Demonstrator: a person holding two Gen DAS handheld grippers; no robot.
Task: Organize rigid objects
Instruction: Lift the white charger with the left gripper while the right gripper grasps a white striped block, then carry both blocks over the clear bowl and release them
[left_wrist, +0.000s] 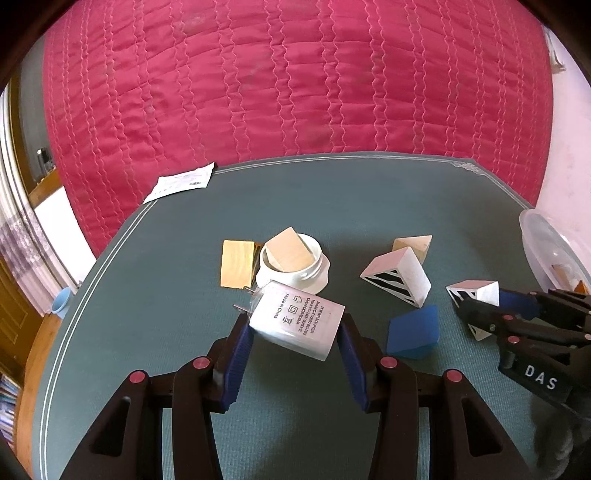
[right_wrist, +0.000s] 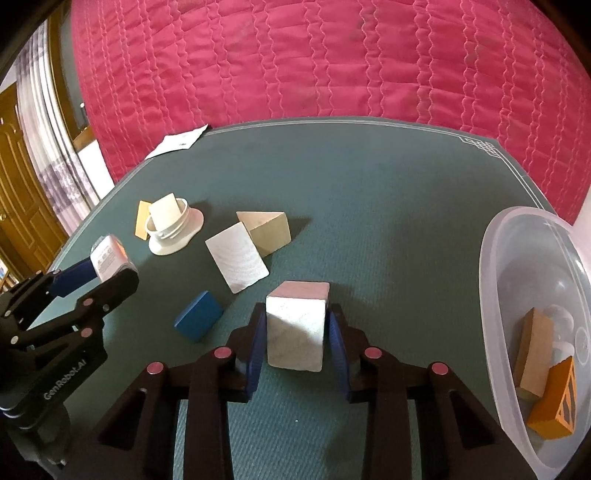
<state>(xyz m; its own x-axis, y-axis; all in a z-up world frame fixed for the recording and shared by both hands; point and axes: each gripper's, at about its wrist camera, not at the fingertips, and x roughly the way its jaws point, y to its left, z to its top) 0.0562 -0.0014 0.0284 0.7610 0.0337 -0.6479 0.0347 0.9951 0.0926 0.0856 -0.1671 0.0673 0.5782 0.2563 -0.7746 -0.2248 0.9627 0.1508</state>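
Note:
My left gripper (left_wrist: 293, 322) is shut on a white power adapter (left_wrist: 295, 326), held tilted above the green table (left_wrist: 332, 195) with its prongs pointing away to the left. From the right wrist view, the left gripper (right_wrist: 110, 267) with the adapter (right_wrist: 105, 258) is at the left. My right gripper (right_wrist: 296, 321) is shut on a white wooden block (right_wrist: 295, 332) that rests on the table, with both blue pads against its sides. The left wrist view shows that block (left_wrist: 476, 291) with black stripes on one face, inside the right gripper (left_wrist: 480, 314).
A clear plastic tub (right_wrist: 491, 295) at the right edge holds a wooden block (right_wrist: 533, 350) and an orange block (right_wrist: 554, 398). On the table lie a blue block (right_wrist: 199, 314), a white striped prism (right_wrist: 238, 258), a wooden wedge (right_wrist: 269, 230), a white lid (right_wrist: 173, 236) with a block in it, and a yellow plank (left_wrist: 238, 264). A red quilt (left_wrist: 295, 92) lies beyond.

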